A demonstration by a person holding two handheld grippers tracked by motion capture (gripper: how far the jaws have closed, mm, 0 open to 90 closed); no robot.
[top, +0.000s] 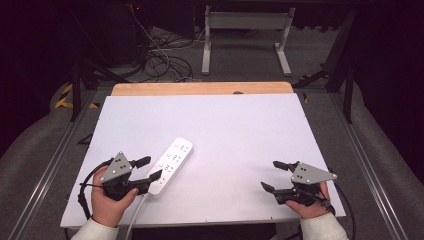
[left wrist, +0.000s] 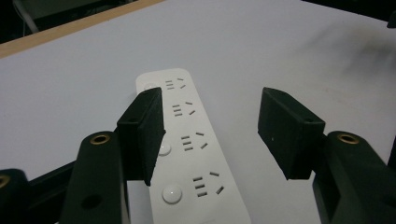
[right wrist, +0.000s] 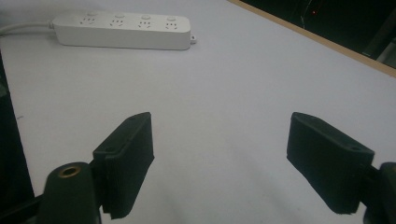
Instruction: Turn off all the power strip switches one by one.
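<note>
Two hands enter at the bottom of the high view, each carrying a black two-jaw gripper over a white table [top: 225, 120]. At lower left, the left gripper [top: 150, 169] has its jaws parted and holding nothing, with the cord end of a white power strip [top: 172, 165] just beside its right jaw. From the left gripper view, the strip [left wrist: 194, 154] passes under the left jaw and runs away up the frame, so it sits off-centre in the gap rather than squarely between the jaws. Its long axis slants from lower left to upper right in the high view, the cable [top: 134, 216] trailing off the near table edge. At lower right, the right gripper [top: 271, 175] hangs wide open and empty, well apart from the strip across bare tabletop. The left hand is clearly the nearer one for any grasp. Open surface lies all around, with the wooden far edge [top: 200, 88] well beyond.
</note>
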